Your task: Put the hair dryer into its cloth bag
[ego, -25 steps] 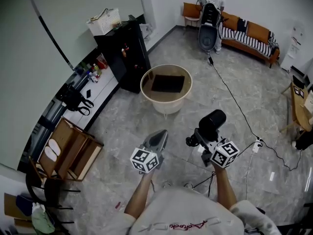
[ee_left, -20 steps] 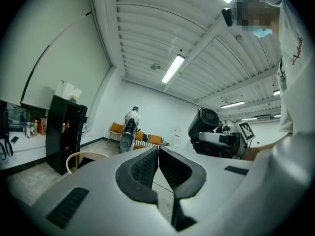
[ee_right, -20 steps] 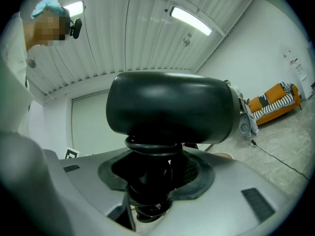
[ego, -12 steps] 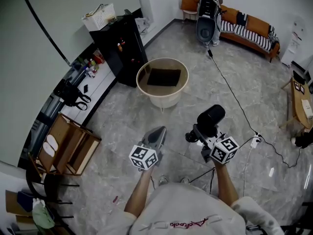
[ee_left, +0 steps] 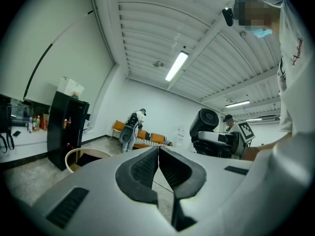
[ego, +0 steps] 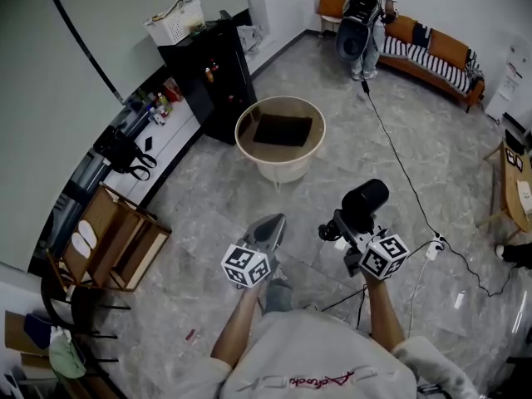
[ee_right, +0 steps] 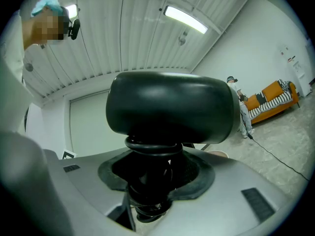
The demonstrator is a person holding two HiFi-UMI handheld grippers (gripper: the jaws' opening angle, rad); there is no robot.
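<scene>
A black hair dryer (ego: 364,199) stands upright with its handle between the jaws of my right gripper (ego: 345,227), which is shut on it. In the right gripper view the dryer's barrel (ee_right: 170,107) fills the middle, and the coiled cord wraps the handle at the right gripper (ee_right: 152,181). My left gripper (ego: 270,227) is held level beside it, shut, with nothing in it; in its own view the left gripper (ee_left: 158,163) has its pads pressed together. Ahead on the floor stands a round cream table (ego: 249,152) with a dark cloth bag (ego: 283,130) lying on it.
A black cabinet (ego: 209,77) with a white basket (ego: 176,21) stands left of the table. A person (ego: 366,11) stands by an orange sofa (ego: 432,46) at the back. A cable (ego: 399,165) runs across the floor to a power strip (ego: 434,248). A wooden crate (ego: 112,239) sits at the left.
Both grippers have moved a little forward toward the round table as I step; a foot now shows below the left gripper. Neither grip has changed.
</scene>
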